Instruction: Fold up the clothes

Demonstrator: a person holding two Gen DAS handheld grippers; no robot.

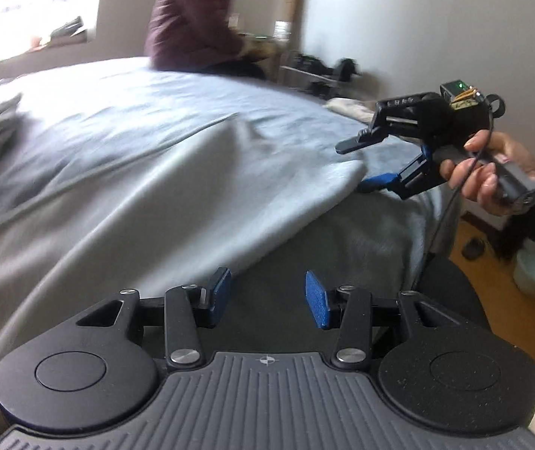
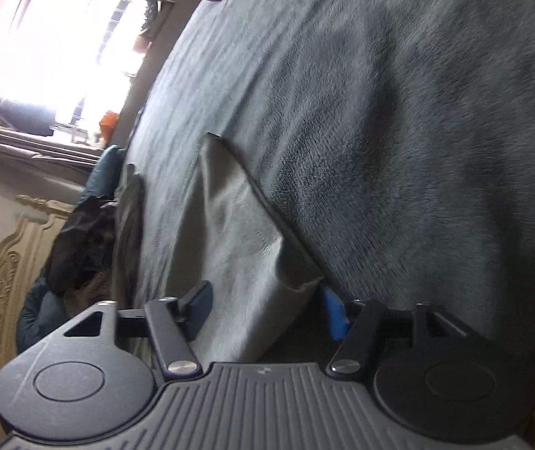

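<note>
The left gripper [image 1: 265, 298] has its blue fingers [image 1: 219, 292] spread wide with nothing between them; a raised edge of the grey garment [image 1: 177, 195] sits just beyond the left finger. The right gripper [image 2: 267, 311] is also spread. In its own view a corner of the garment [image 2: 237, 247] lies between the fingers [image 2: 333, 313] and brushes the right one, but nothing clamps it. In the left wrist view this gripper [image 1: 364, 165] sits at the right of the frame, held by a hand [image 1: 492, 172], one finger above the garment's folded corner and one below.

The garment lies across the bed [image 1: 125, 112], its near part raised into a ridge toward the middle of the frame.

The risk I see: if the right fingers close on only the tip of that corner, the soft fabric could slip out as it is lifted, and the fold would sag. They might also catch the bedcover underneath and drag it along. With the left gripper empty, the other side has nothing steadying it.
</note>
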